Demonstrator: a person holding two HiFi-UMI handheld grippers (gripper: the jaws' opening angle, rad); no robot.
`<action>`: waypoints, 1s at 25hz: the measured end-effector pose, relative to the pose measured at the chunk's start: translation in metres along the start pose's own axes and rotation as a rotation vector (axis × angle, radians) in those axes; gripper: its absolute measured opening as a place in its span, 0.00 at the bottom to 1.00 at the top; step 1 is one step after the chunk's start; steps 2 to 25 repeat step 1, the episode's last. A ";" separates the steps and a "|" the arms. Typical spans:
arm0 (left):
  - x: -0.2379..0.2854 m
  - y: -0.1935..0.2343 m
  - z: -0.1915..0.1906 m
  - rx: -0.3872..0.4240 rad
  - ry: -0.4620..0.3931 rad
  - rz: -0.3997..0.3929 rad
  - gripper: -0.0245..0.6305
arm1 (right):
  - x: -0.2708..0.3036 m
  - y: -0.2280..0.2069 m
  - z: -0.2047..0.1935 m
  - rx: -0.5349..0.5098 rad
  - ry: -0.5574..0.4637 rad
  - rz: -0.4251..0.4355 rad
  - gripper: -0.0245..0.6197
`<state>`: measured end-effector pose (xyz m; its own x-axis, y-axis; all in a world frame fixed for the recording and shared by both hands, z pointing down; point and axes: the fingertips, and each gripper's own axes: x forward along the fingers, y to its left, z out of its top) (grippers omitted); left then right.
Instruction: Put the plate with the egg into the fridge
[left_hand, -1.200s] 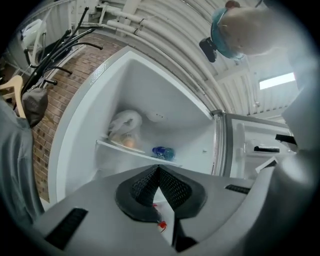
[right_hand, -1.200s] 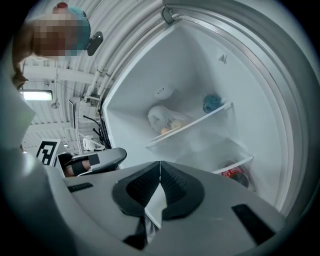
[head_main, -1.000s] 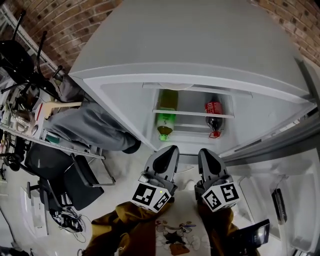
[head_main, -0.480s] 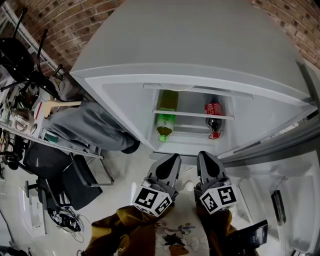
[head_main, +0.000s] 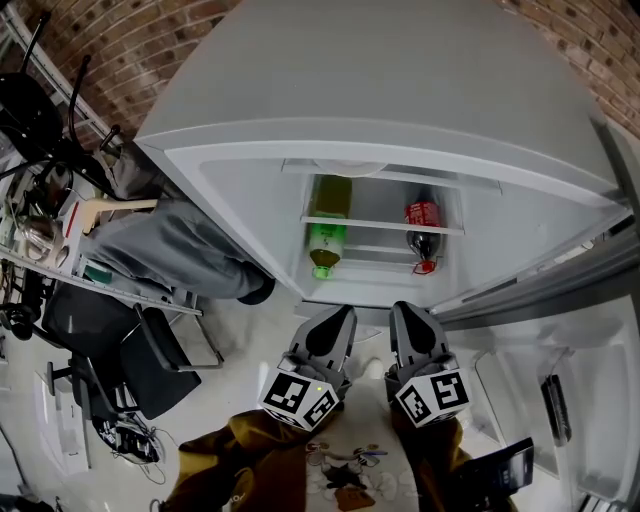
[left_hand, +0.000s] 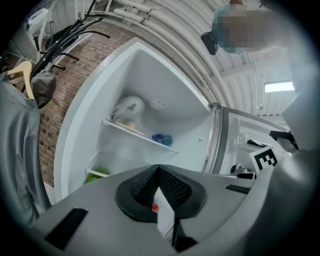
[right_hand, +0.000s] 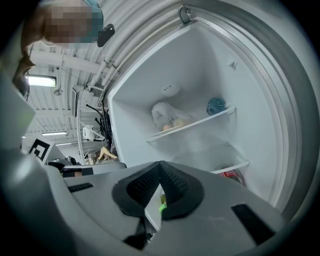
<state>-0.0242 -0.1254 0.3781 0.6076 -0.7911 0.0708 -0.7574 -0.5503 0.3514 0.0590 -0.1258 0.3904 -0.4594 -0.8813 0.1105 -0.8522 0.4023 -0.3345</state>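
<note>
Looks like a flat pale plate (left_hand: 131, 126) with a round pale egg (left_hand: 125, 122) on it, up on the top clear shelf (left_hand: 150, 138) of the open white fridge (head_main: 400, 100), far in at the left. Too small and blurry to be sure of the egg. Right above it, a crumpled white bag (left_hand: 130, 106). Further right on the same shelf, a little round blue thing (left_hand: 161, 139), apart from the plate. Lower down inside, a green plastic bottle (head_main: 326, 242) at the left and a dark cola bottle with a red label (head_main: 422, 226) at the right, well apart. Near, just outside the fridge, the left gripper (head_main: 338, 315) and the right gripper (head_main: 407, 310), side by side, pointing in at the shelves. Both squeezed tight shut, with nothing in either. Well apart from the plate, not touching it. At the right, the open white fridge door (head_main: 600, 400). At the far left, a red brick wall (head_main: 130, 70), and nearer, a black office chair (head_main: 130, 360).
</note>
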 end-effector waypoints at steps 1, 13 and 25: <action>-0.001 0.001 0.000 0.001 -0.001 0.001 0.05 | 0.000 0.001 0.000 -0.002 0.000 0.002 0.05; -0.001 0.001 0.000 0.001 -0.001 0.001 0.05 | 0.000 0.001 0.000 -0.002 0.000 0.002 0.05; -0.001 0.001 0.000 0.001 -0.001 0.001 0.05 | 0.000 0.001 0.000 -0.002 0.000 0.002 0.05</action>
